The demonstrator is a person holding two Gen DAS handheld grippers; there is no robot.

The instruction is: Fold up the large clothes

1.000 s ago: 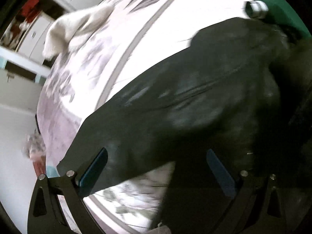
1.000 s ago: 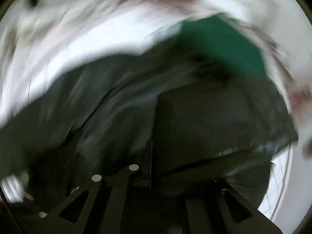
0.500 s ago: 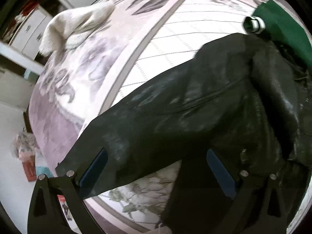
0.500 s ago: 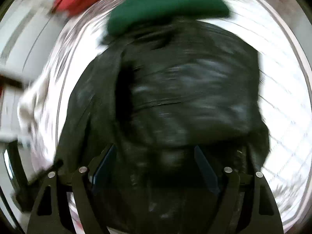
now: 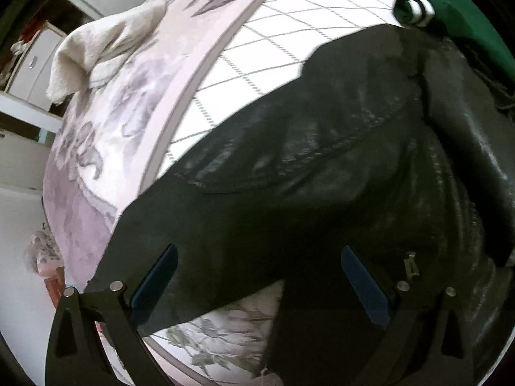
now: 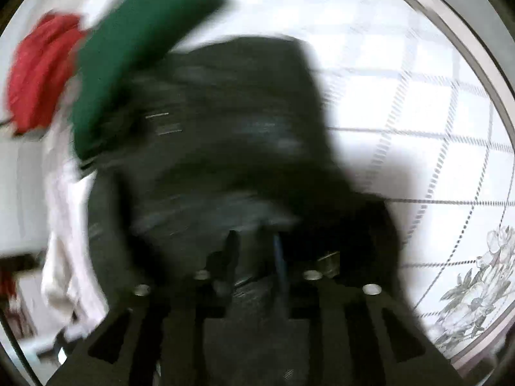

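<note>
Black leather-look jacket [image 5: 322, 173]: the large garment in front of you, spread on the bed and filling the centre and 3 o'clock side of your left wrist view. A stitched seam curves across its panel; a small metal zip pull [image 5: 411, 263] shows near 4 o'clock. In your right wrist view the same jacket [image 6: 231, 122] is motion-blurred and fills the middle.

Left tongs [image 5: 257, 286]: your two blue-padded fingers stand wide apart, over the jacket's near edge at 6 o'clock, with nothing pinched between them.

Right tongs [image 6: 254, 251]: your fingers are drawn close together at 6 o'clock with black jacket material gathered between them.

Bedspread, pale pink with grey floral border and a white grid-quilted centre [image 5: 257, 41]: lies under the jacket, showing from 9 to 12 o'clock in the left view and at 3 o'clock in the right view [image 6: 434, 112].

Cream knitted garment [image 5: 96, 48]: bunched on the floral border at 10 o'clock, well apart from the jacket.

Dark green cloth [image 6: 135, 48]: touching the jacket's far edge at 11 o'clock in the right view; at 1 o'clock in the left view [image 5: 466, 16].

Red cloth [image 6: 38, 74]: just beside the green cloth, at 10 o'clock.
</note>
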